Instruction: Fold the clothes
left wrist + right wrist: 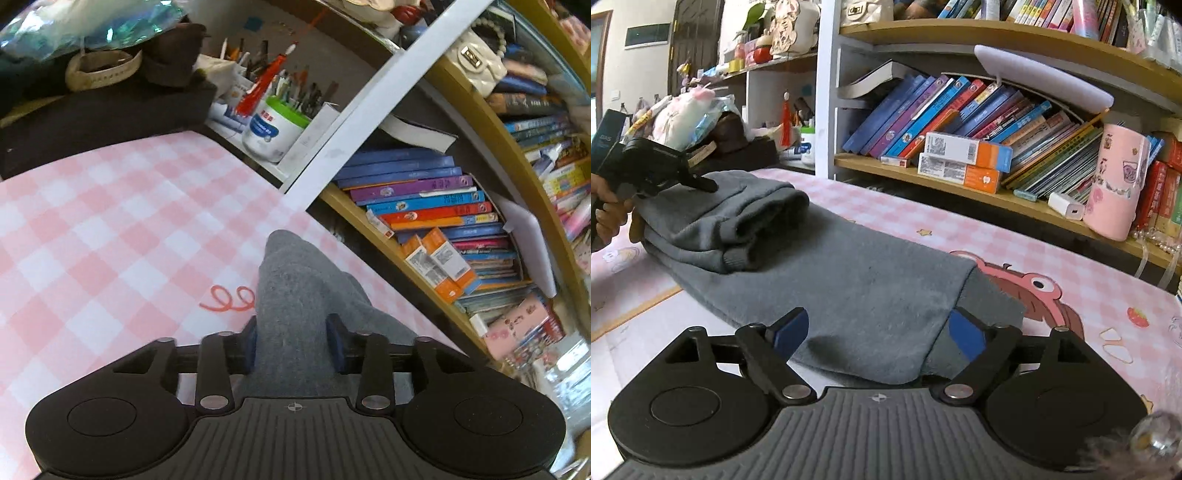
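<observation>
The counter (1052,236), covered in a pink-and-white checked cloth with cartoon prints, ran along a bookshelf (960,184) packed with leaning books. A grey garment (849,280) lay across the counter's middle, partly folded, with a cuffed sleeve (753,236) doubled over on top at its far end.

In the right wrist view, the right tongs (879,332) sat at the garment's near edge, their blue pads spread wide on either side of the cloth and not pressing it. At the far end the left tongs (293,343) straddled a raised ridge of the grey fabric; the blue pads stood just beside the fold on each side, and I could not tell whether they were pinching it. A hand (609,210) gripped the handle of the left tongs at the frame's left edge.

Smaller things stood beyond: a pink tumbler (1115,184) on the shelf, and a white jar with a green rim (273,129) full of pens.
</observation>
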`<state>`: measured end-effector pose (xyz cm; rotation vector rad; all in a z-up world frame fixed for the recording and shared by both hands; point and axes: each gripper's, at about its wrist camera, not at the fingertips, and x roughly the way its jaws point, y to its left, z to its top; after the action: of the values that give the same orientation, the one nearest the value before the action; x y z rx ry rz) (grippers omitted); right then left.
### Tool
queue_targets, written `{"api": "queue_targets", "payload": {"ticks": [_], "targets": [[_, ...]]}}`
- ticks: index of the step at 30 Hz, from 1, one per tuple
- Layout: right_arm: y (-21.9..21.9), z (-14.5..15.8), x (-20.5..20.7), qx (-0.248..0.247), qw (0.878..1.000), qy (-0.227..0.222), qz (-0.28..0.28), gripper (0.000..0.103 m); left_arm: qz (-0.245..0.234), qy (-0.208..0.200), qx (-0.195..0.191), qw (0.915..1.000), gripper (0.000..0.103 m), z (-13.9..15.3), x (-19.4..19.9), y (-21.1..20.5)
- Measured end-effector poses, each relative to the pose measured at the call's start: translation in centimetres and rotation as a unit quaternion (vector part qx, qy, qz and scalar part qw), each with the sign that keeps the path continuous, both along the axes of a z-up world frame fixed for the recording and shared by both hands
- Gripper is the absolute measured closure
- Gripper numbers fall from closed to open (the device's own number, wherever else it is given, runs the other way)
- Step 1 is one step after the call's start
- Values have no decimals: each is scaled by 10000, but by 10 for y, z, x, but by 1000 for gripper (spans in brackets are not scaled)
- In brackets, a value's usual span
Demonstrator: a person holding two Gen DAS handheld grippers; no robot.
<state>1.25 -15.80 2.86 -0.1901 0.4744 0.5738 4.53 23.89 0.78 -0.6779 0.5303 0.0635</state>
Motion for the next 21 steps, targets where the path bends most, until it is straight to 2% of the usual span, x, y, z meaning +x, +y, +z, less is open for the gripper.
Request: {"api": "queue_targets", "payload": {"ticks": [1,6,8,11,15,18,21], "targets": [[0,-1,1,-19,10000,19,-24,20,-47,9,85,10000,52,2,-2,0],[-3,-4,5,-45,9997,140,-213,20,-467,161,498,9975,49,7,-8,-10],[-4,-6,7,-56,9994,198,-285,20,-440,181,415,9980,46,4,-10,-6],[-5,-8,9,-54,9992,237,-311,20,-266,209,26,9994,46,-4,-13,2],[-5,-9,9,-69,9992,242,-295,20,-304,157,-121,9993,46,-9,-16,4],[-6,-9,9,-41,9993,259,-273,18,-386,155,-238,9989,40,-13,-18,5],[-6,-9,10,-46,9993,267,-263,18,-502,192,-263,9982,42,-13,-18,4]]}}
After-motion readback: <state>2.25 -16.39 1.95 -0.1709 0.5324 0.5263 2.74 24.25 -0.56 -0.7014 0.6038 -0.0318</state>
